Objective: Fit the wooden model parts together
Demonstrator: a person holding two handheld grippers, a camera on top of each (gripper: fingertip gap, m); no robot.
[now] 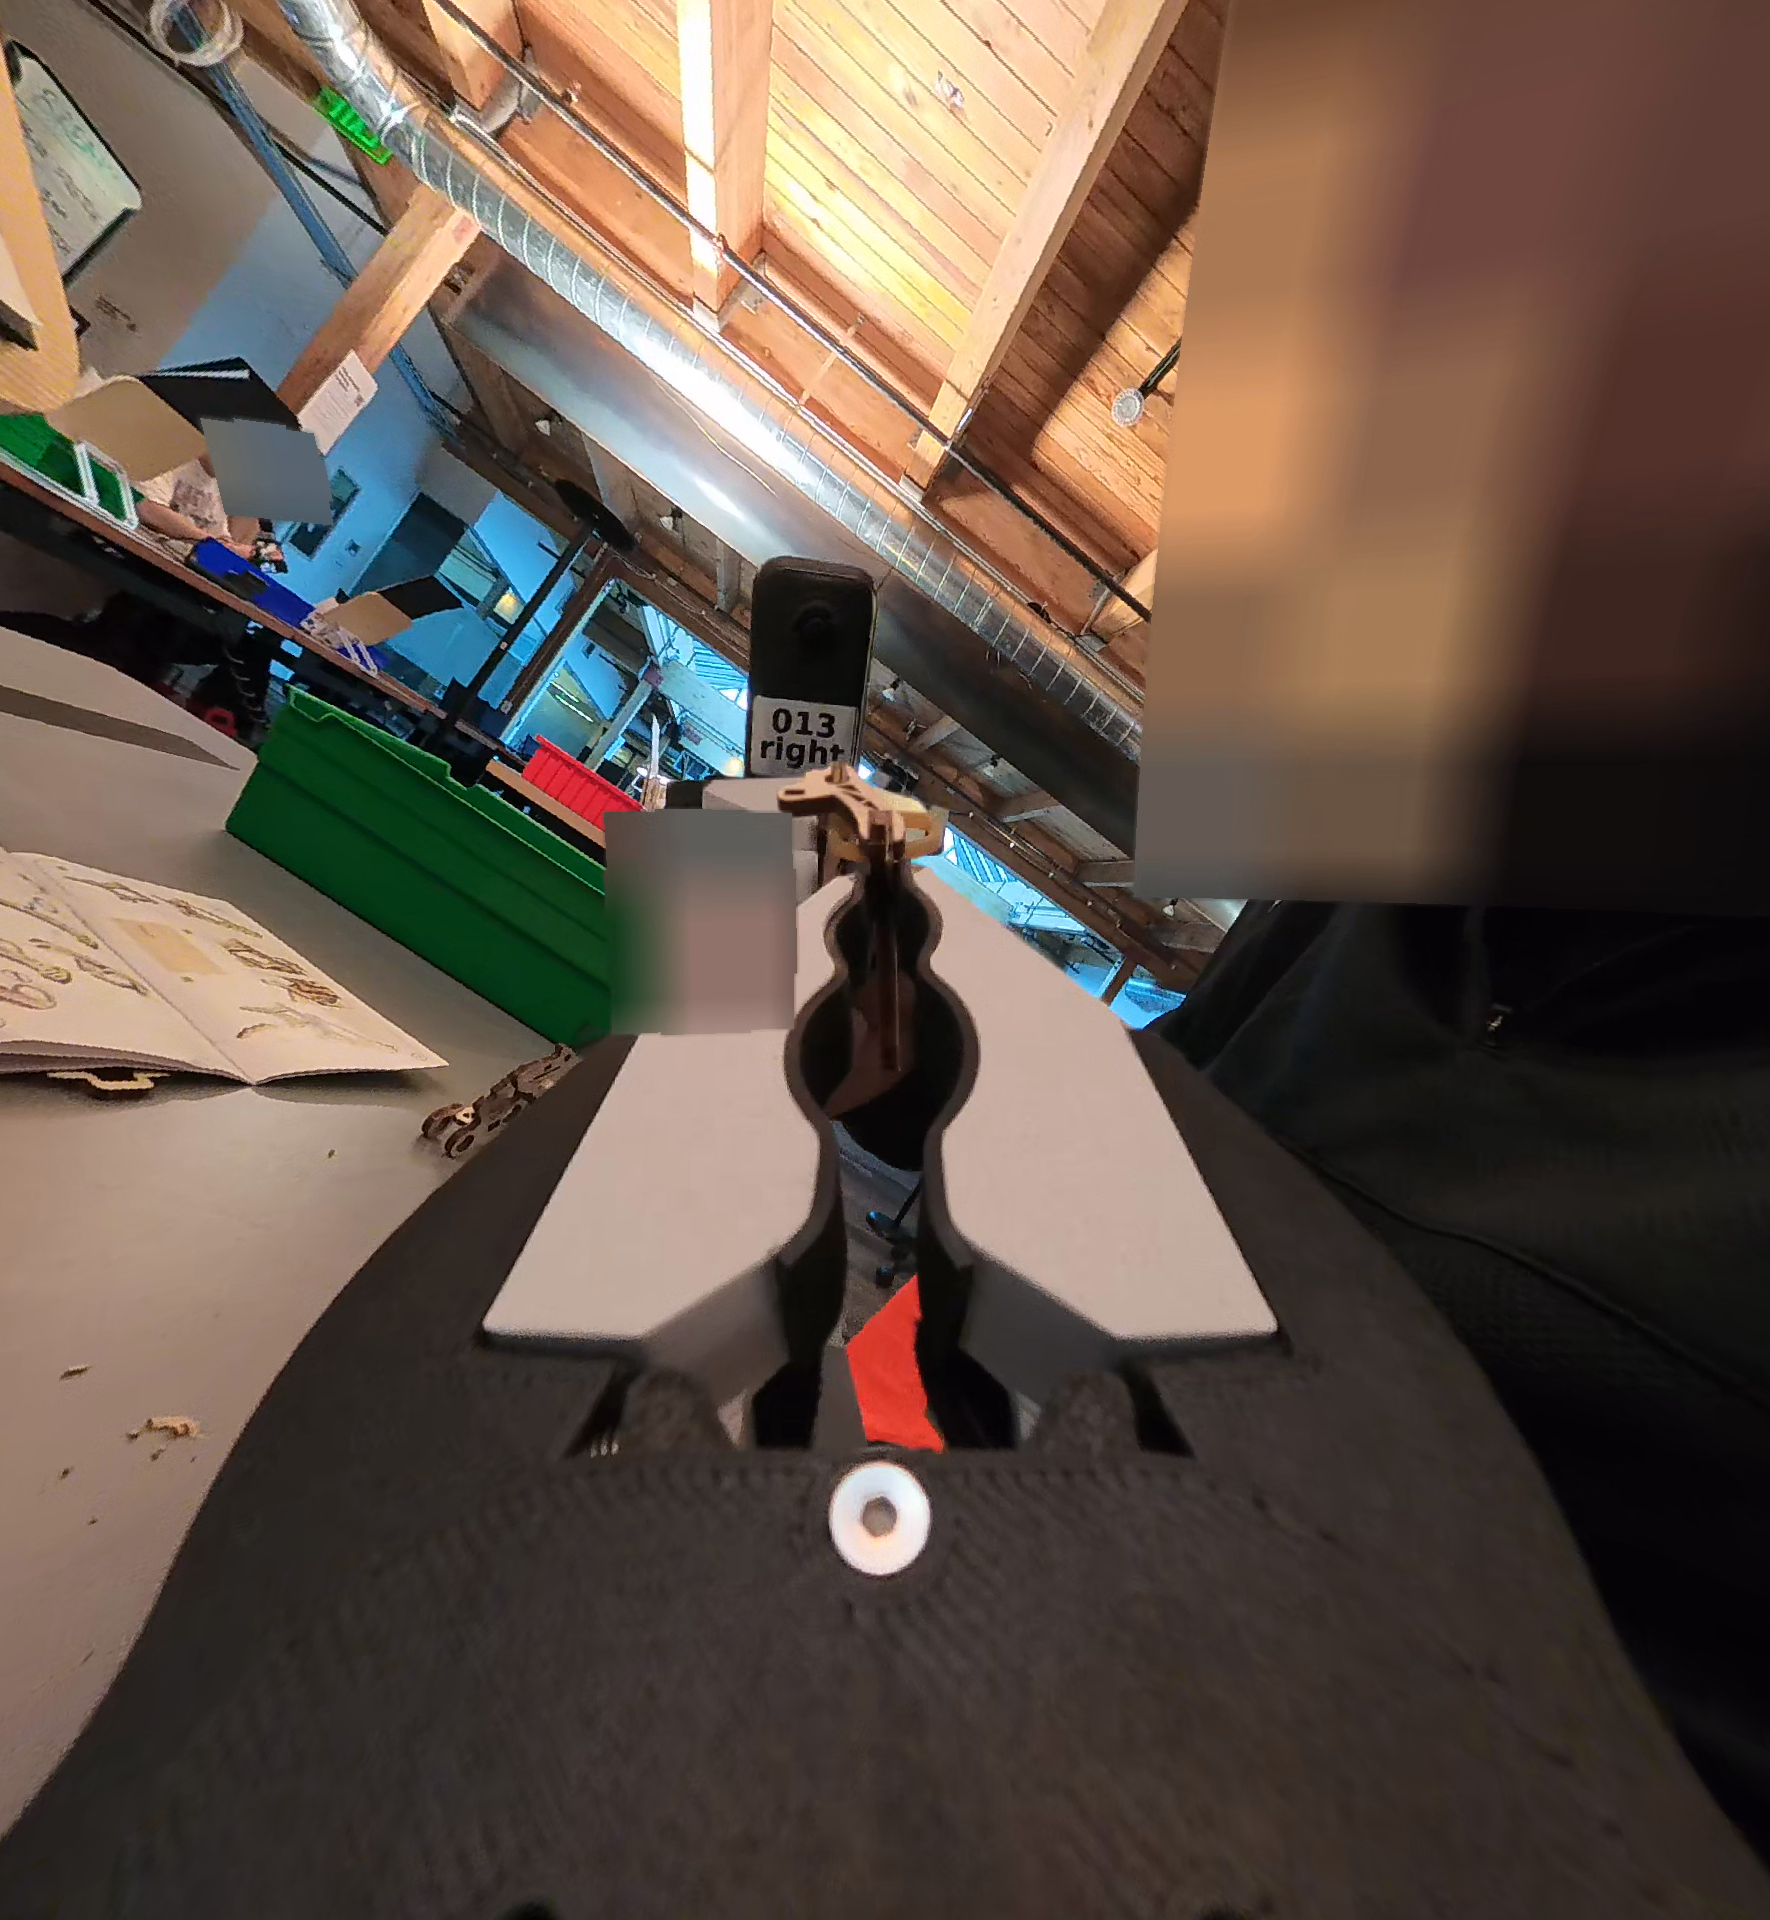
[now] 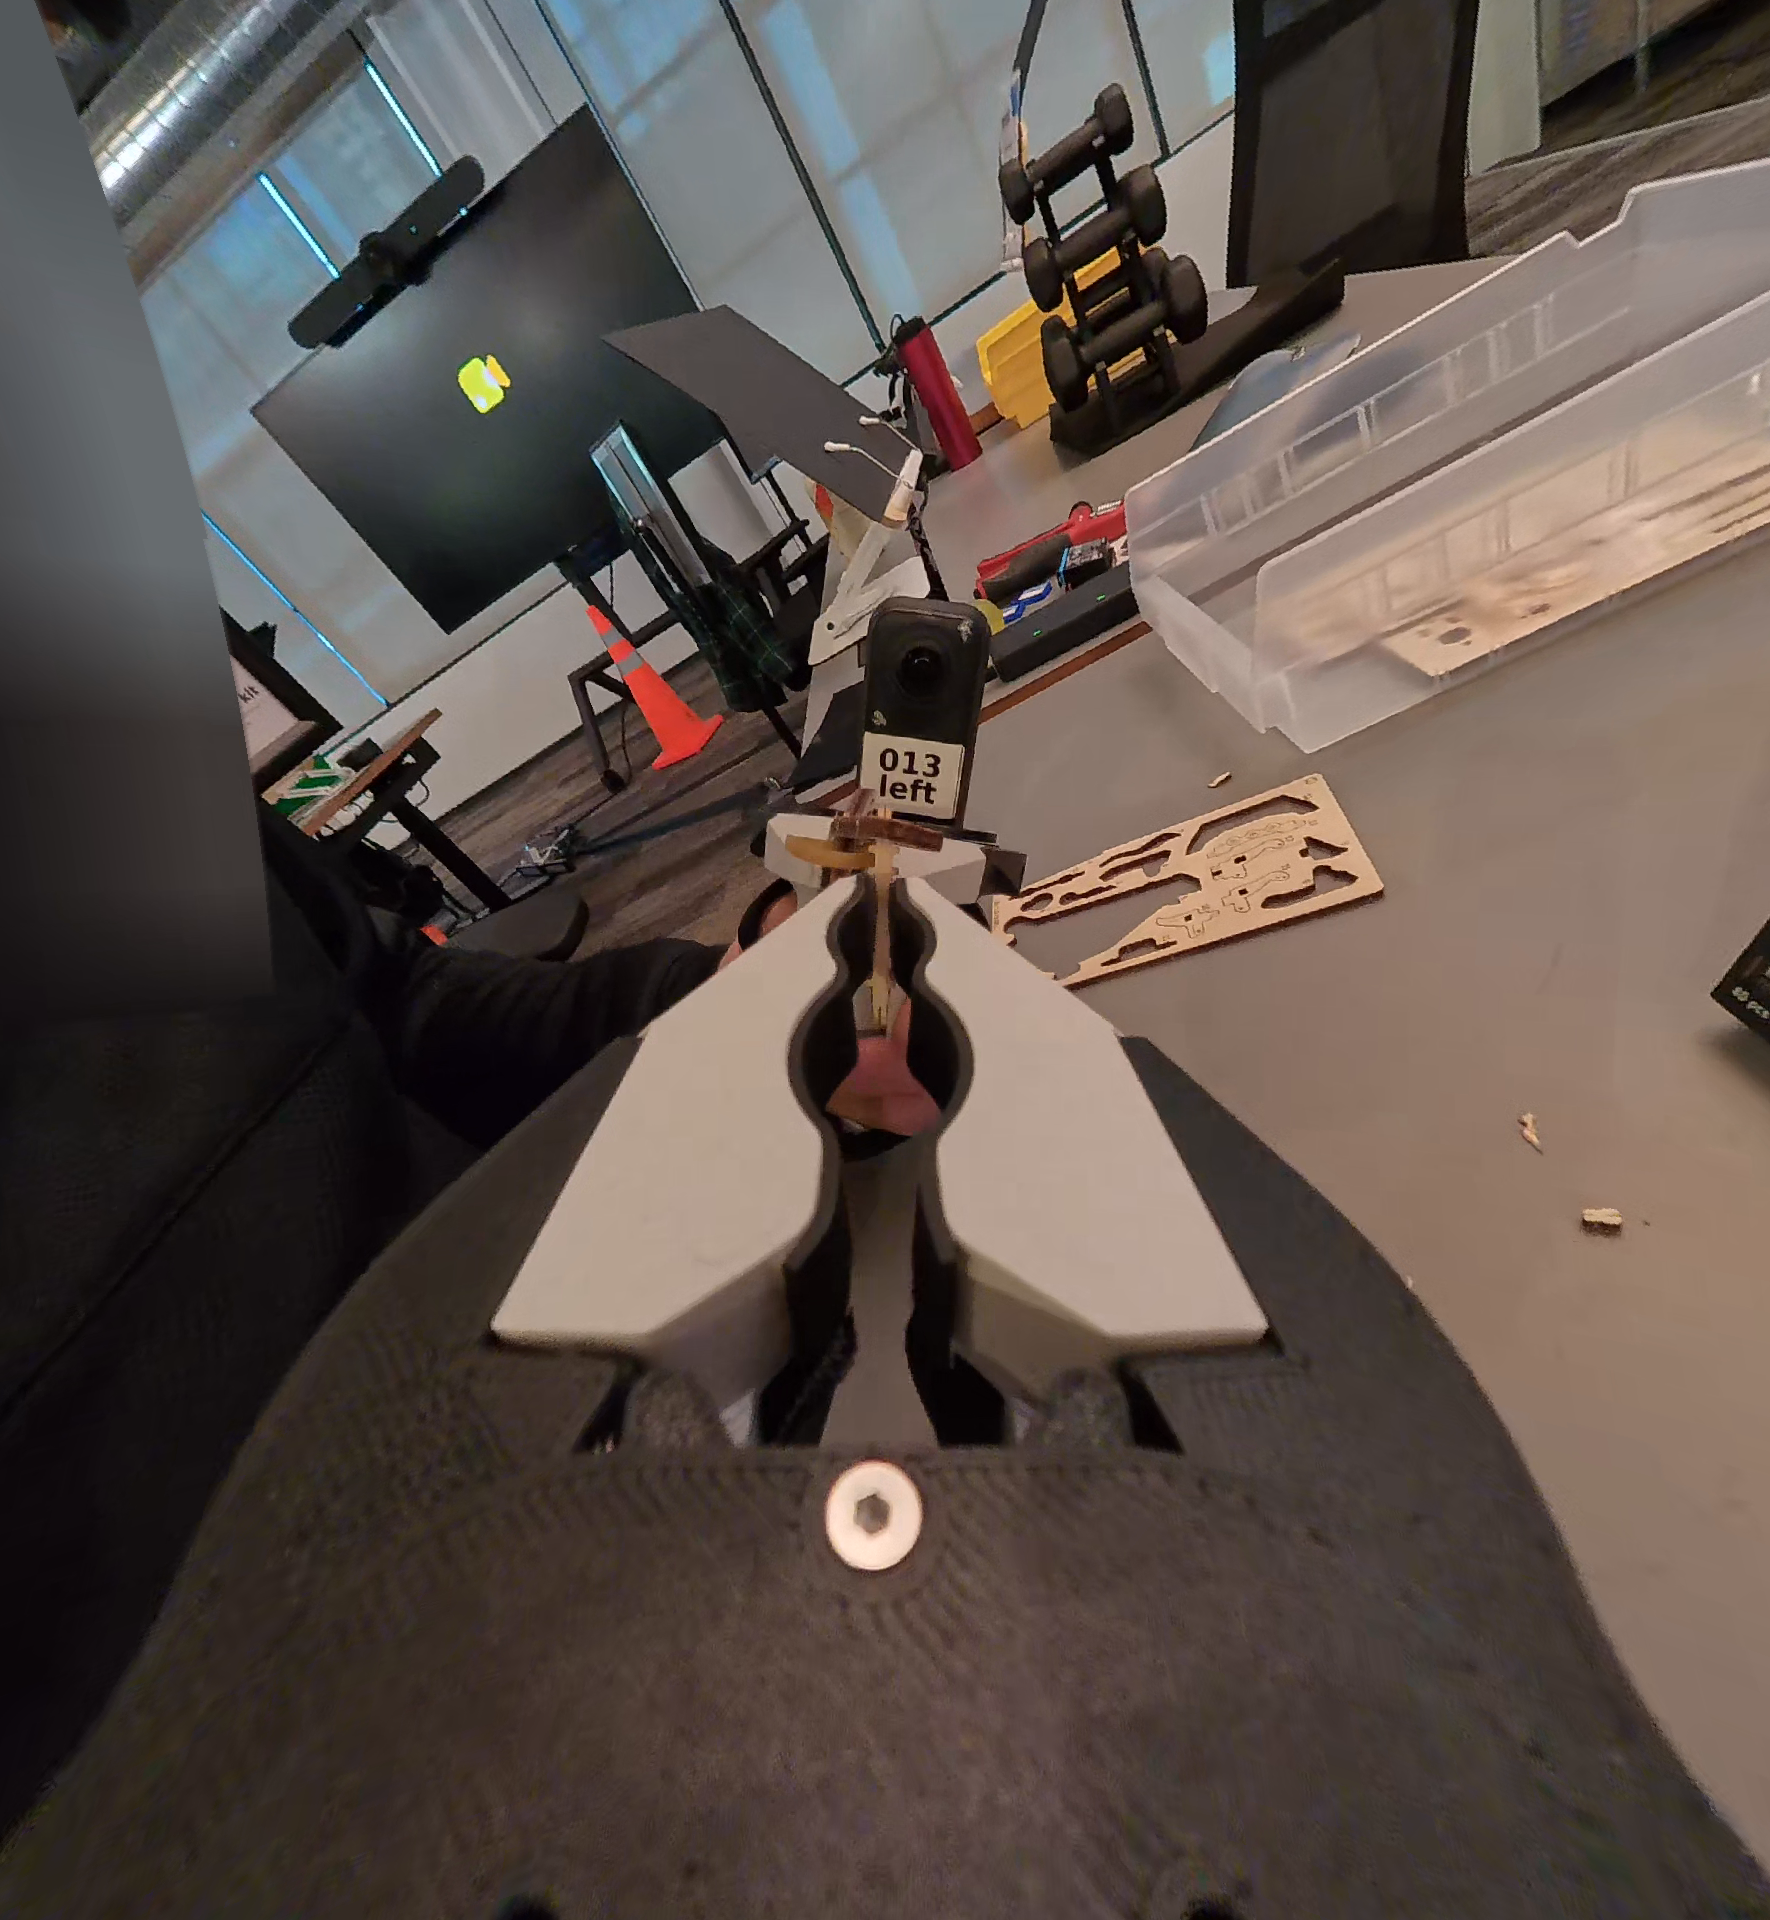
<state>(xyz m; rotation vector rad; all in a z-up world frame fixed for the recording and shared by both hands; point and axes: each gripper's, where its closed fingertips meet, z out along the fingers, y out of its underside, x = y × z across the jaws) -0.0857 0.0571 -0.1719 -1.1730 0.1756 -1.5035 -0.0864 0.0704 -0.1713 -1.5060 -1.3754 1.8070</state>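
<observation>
My left tongs [image 1: 879,883] pinch a thin wooden piece [image 1: 889,966]; my right tongs [image 2: 876,883] pinch another wooden strip [image 2: 879,971]; both meet tip to tip above the bench [image 2: 1380,1091]; a punched sheet [image 2: 1187,878] lies right.

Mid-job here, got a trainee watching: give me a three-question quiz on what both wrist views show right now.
1. True or false: the left gripper has its fingers closed on a wooden part.
2. Multiple choice: where does the punched-out wooden sheet lie? A) inside the clear plastic bin B) flat on the grey table C) on the green bin.
3. Fill in: the open instruction booklet lies beside a ____ bin.

Key: 1 true. 2 B: it lies on the grey table, in front of the clear plastic bin. 3 green: the green bin. The right gripper also grips a wooden piece.
</observation>
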